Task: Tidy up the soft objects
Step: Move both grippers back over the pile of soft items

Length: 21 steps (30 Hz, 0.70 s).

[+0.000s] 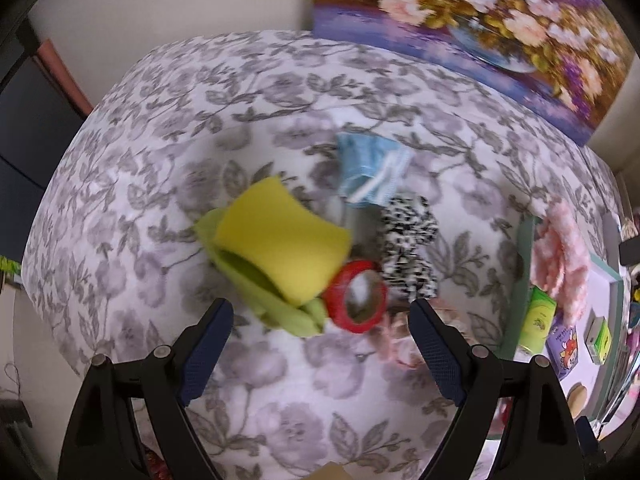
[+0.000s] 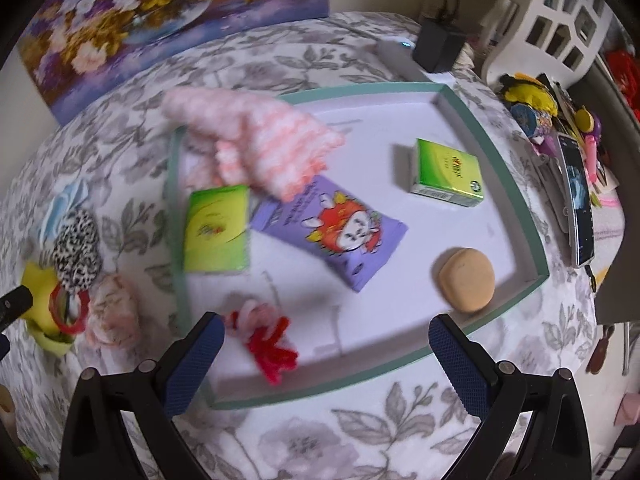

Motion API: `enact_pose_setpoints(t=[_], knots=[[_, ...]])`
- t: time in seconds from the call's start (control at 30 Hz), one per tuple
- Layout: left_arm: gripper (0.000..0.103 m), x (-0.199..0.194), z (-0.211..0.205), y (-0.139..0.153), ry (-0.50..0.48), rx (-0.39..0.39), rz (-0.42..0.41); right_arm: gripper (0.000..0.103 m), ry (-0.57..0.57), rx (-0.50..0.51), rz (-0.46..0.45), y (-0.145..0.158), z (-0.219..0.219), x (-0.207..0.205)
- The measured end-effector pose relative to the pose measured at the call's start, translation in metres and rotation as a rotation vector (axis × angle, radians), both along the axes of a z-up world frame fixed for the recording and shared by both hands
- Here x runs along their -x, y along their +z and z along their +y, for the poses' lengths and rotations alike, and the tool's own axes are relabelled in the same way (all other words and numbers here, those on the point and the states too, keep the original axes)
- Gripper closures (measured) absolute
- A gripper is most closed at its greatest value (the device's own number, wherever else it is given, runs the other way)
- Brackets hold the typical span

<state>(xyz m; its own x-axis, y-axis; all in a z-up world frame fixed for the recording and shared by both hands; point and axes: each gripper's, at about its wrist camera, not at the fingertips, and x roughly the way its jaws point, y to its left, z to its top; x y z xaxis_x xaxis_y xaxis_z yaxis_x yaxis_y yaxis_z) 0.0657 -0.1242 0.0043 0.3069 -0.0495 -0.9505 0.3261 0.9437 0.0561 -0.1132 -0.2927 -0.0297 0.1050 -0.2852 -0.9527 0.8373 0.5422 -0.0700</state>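
Note:
On the flowered bedspread lie a yellow sponge (image 1: 280, 236) on a green cloth (image 1: 276, 304), a red tape ring (image 1: 356, 296), a black-and-white scrunchie (image 1: 408, 248), a blue face mask (image 1: 372, 168) and a pale pink floral cloth (image 2: 114, 308). My left gripper (image 1: 320, 312) is open and empty, just short of the sponge and tape ring. My right gripper (image 2: 326, 328) is open and empty over the near edge of a green-rimmed white tray (image 2: 520, 184). The tray holds a pink fluffy cloth (image 2: 256, 140), a red-and-pink fuzzy item (image 2: 266, 340), two green packs (image 2: 216, 232), a purple packet (image 2: 332, 232) and a tan puff (image 2: 466, 278).
A flower painting (image 1: 472, 20) leans against the wall behind the bed. A black box (image 2: 438, 46), a white slatted stand (image 2: 560, 28), a phone (image 2: 578, 204) and assorted clutter lie right of the tray. The bed edge drops off at left (image 1: 60, 160).

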Motion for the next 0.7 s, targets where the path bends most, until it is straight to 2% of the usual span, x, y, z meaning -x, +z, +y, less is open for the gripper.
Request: enact_pose_setpoints(t=[0.3,0.7], knots=[[0.014,-0.017,0.051,0.003,0.089,0.034,0.016,0.000,0.098,0.006,0.001,0.004,0.042,-0.034],[0.014,-0.039,0.109,0.002,0.190,0.043,0.011,0.000,0.209,-0.038,-0.044,0.005,0.098,-0.088]])
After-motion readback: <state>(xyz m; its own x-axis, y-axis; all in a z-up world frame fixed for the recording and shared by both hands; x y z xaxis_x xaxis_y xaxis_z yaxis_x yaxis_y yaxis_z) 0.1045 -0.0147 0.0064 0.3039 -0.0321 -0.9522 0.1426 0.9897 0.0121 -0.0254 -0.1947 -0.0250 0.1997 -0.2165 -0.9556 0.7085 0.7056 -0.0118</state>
